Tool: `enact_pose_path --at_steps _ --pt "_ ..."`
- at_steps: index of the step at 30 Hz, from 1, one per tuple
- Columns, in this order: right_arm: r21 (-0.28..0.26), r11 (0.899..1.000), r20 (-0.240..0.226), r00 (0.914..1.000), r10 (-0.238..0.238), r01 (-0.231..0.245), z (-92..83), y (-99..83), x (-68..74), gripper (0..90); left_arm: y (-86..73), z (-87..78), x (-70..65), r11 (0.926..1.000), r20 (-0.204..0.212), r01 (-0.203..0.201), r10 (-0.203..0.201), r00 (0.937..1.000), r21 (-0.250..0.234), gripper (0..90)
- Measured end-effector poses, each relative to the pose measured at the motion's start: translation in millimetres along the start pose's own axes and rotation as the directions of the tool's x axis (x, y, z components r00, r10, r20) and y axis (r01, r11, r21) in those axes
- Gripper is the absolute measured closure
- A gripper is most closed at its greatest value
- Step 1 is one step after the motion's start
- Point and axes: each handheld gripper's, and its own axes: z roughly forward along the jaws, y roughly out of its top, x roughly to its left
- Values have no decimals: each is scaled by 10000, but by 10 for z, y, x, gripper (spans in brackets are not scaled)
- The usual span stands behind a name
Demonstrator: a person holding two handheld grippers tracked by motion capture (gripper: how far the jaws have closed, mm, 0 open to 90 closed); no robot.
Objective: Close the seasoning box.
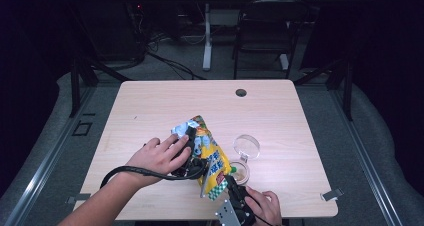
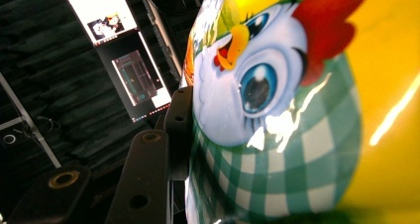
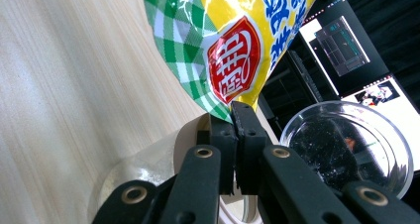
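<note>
Up close, the yellow snack bag (image 1: 210, 156) shows a cartoon chicken (image 2: 257, 80) and a red seal (image 3: 235, 65); left tongs (image 1: 192, 148) clamp its middle, right tongs (image 3: 233, 117) pinch its green-checked corner.

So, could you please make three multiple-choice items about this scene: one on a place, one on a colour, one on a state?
1. Where is the clear lid?
A. On the table, right of the bag in the high view
B. On top of the bag
C. On the floor

2. What colour is the check pattern on the bag?
A. Red and black
B. Green and white
C. Purple and grey

3. How is the right claw?
A. Wide open above the table
B. Shut on the lid
C. Shut on the bag's corner

Answers:
1 A, as the lid lies flat on the wood beside the bag.
2 B, as both gripper views show green and white squares.
3 C, as the right gripper view shows the jaws together at the bag's lower edge.
</note>
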Motion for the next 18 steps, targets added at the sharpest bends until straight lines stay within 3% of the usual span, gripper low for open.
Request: enact_pose_path --at_steps 18 --pt "-9 10000 28 10000 -25 25 -7 4 8 885 11 -15 31 9996 4 -272 272 9996 -8 642"
